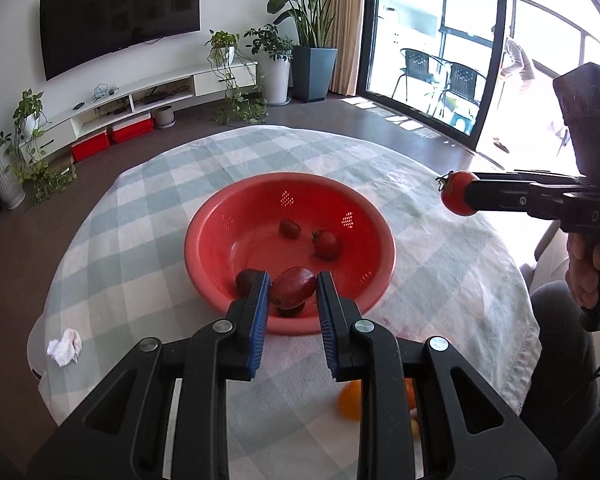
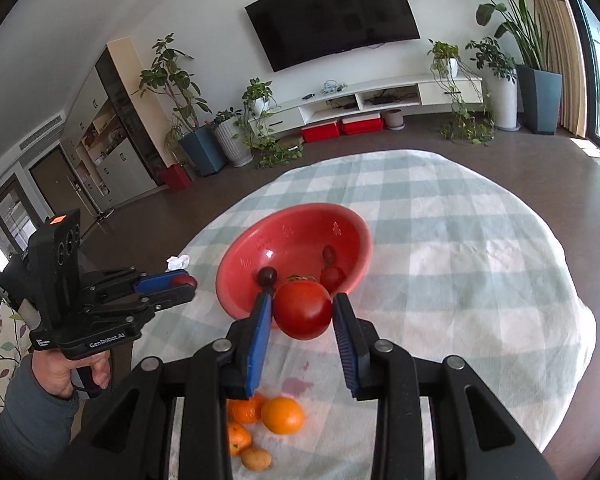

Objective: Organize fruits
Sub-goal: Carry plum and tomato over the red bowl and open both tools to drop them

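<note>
Left wrist view: left tongs (image 1: 292, 292) pinching a dark-red fruit (image 1: 293, 292) over the red colander (image 1: 204, 240); right tongs (image 2: 302, 312) pinching a glossy tomato (image 2: 303, 311).

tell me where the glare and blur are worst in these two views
Left wrist view: the balcony window is blown out white, washing out behind the tomato; the orange near the bottom is smeared. Right wrist view: evenly lit, red bowl slightly soft, fisheye bending the TV.

In the left wrist view, a blurred round orange fruit (image 1: 350, 400) sits half hidden behind the black gripper frame. A small dark fruit (image 1: 291, 311) in the red plastic colander bowl (image 1: 204, 256) is mostly covered by the held reddish fruit (image 1: 293, 292).
</note>
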`<action>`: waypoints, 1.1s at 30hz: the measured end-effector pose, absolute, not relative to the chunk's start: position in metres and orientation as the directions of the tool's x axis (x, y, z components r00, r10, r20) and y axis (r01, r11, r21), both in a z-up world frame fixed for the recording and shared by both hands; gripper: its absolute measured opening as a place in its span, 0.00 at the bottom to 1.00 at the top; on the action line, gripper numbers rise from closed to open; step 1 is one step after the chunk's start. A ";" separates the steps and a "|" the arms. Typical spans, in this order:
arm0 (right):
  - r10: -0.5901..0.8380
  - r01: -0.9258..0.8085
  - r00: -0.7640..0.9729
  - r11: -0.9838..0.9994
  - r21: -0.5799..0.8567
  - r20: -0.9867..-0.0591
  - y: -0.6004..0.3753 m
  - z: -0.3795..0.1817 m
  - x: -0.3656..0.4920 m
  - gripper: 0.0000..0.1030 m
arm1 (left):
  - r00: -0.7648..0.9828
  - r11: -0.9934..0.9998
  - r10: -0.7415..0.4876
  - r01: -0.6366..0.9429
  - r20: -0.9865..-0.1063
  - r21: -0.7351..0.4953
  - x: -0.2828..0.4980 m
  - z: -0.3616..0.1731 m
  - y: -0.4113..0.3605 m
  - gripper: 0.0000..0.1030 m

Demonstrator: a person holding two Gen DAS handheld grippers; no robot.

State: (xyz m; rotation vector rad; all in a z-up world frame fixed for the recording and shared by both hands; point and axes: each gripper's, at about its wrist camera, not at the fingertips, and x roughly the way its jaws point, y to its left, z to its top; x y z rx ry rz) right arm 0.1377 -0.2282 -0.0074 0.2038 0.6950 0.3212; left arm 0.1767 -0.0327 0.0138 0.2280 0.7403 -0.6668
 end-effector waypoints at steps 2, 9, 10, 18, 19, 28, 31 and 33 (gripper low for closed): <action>0.370 -0.259 0.706 0.928 0.266 -0.603 -0.213 -0.007 0.155 0.33 | 0.540 0.768 -0.466 0.640 -0.701 -0.018 0.197 0.012 -0.045 0.21; 0.351 -0.312 0.631 0.931 0.188 -0.691 -0.175 -0.039 0.202 0.33 | 0.473 0.736 -0.415 0.677 -0.777 0.019 0.250 -0.024 -0.081 0.21; 0.349 -0.313 0.622 0.931 0.186 -0.701 -0.174 -0.044 0.207 0.33 | 0.467 0.735 -0.409 0.678 -0.784 0.021 0.256 -0.029 -0.084 0.21; 0.307 -0.321 0.568 0.937 0.138 -0.764 -0.168 -0.078 0.233 0.33 | 0.420 0.727 -0.389 0.687 -0.820 0.006 0.283 -0.065 -0.094 0.21; 0.303 -0.323 0.563 0.937 0.133 -0.769 -0.167 -0.081 0.235 0.33 | 0.420 0.726 -0.385 0.688 -0.822 0.011 0.285 -0.068 -0.095 0.21; 0.263 -0.343 0.556 0.937 0.071 -0.788 -0.162 -0.094 0.239 0.33 | 0.432 0.712 -0.369 0.700 -0.823 0.049 0.287 -0.074 -0.103 0.21; 0.241 -0.346 0.563 0.937 0.039 -0.791 -0.159 -0.095 0.237 0.33 | 0.431 0.709 -0.367 0.703 -0.824 0.052 0.287 -0.075 -0.103 0.22; 0.231 -0.348 0.568 0.937 0.024 -0.790 -0.157 -0.095 0.236 0.33 | 0.433 0.708 -0.361 0.703 -0.826 0.059 0.286 -0.075 -0.104 0.22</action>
